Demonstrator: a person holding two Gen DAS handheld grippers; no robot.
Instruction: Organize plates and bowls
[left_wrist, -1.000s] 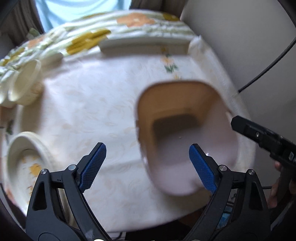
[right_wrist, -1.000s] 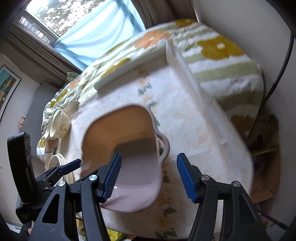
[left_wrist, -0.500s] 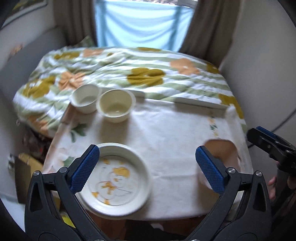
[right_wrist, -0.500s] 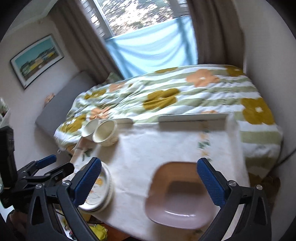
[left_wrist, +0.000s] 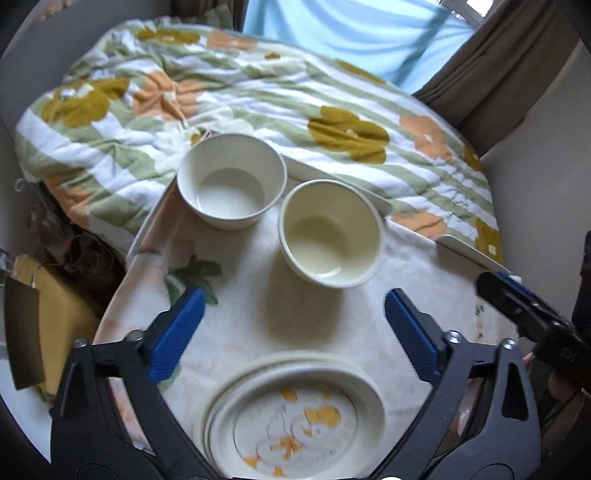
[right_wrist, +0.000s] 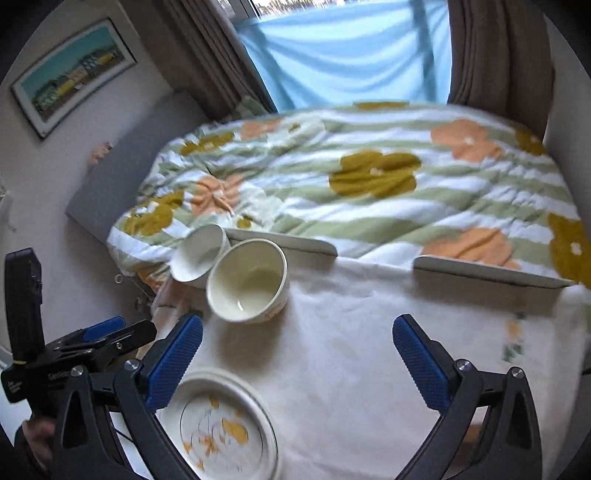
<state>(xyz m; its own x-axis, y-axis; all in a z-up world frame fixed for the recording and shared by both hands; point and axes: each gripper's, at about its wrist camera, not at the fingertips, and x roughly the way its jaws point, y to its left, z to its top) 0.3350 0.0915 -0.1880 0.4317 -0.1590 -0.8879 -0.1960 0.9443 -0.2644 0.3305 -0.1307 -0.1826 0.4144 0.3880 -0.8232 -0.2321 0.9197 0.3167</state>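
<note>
We see two round bowls and a stack of plates on the table (left_wrist: 332, 332), which is covered with a pale cloth (right_wrist: 351, 350) printed with faint leaves and flowers. We take the cream bowl (left_wrist: 330, 235) as our landmark. It is deep, glossy and smooth, with a thin rim and a flat bottom, and it has a small print on its outer wall in the right wrist view. The white bowl (left_wrist: 232, 181) stands just beside it, at the far left corner of the table; it has the same shape but a colder white colour. We cannot tell if the two touch. The plate stack (left_wrist: 295, 417) lies near the front edge, in front of the cream bowl and apart from it. The top plate is round and shallow, with a wide cream rim and orange and yellow drawings in the middle.

Behind the cream bowl lies a bed with a soft quilt (left_wrist: 258, 99), striped green and white with big orange and mustard flowers.

Our left tongs (left_wrist: 293, 332) are released, with the blue ribbed pads wide apart above the table between the cream bowl and the plates. Our right tongs (right_wrist: 297, 360) are also released and grasp nothing.
</note>
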